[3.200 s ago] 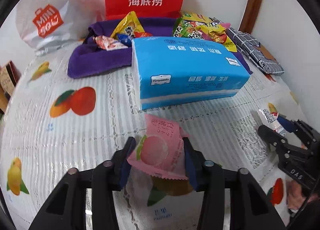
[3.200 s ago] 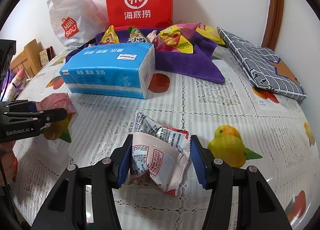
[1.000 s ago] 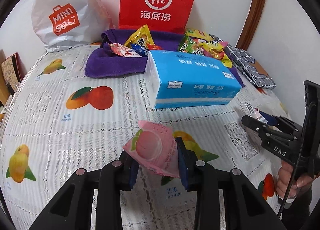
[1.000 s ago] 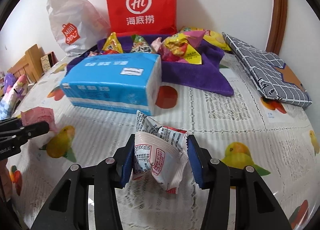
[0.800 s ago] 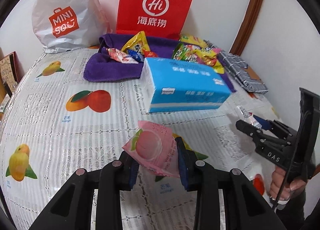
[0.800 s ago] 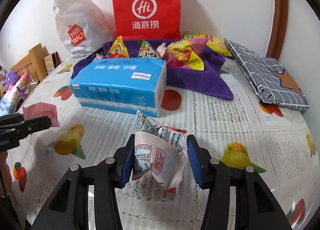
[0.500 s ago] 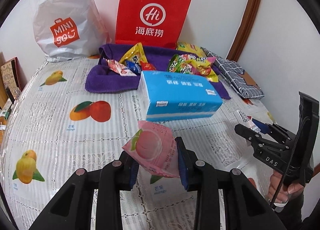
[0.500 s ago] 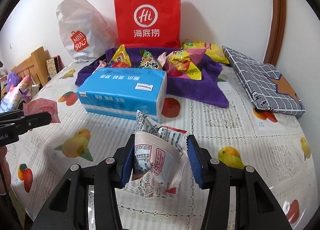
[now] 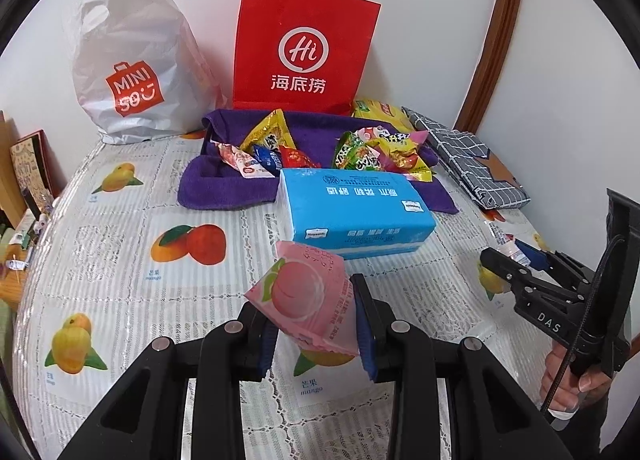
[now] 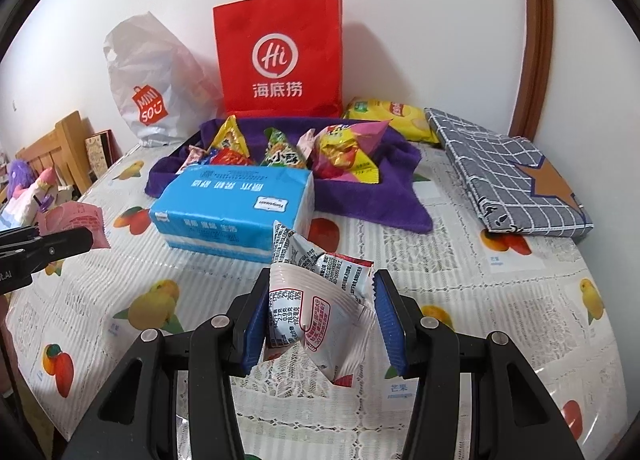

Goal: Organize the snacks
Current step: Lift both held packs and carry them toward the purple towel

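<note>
At about nine o'clock on the table, the left gripper is clamped on a pink peach packet, its blue pads pressing the wrapper's two sides so the packet hangs clear above the fruit-print tablecloth. Seen from the right wrist, the same packet juts past the black finger, pinched near one edge.

At the centre lies the blue tissue pack, crosswise in front of the purple towel at twelve o'clock. The towel looks like the collecting place: loose snacks are already heaped on it, with the red paper bag upright behind and the white plastic bag at about eleven.

At three o'clock the right gripper is closed on a crumpled white packet, also held off the cloth. A folded checked cloth lies at two o'clock.

Both packets are probably carried high in order to pass over the tissue pack on the way to the towel.
</note>
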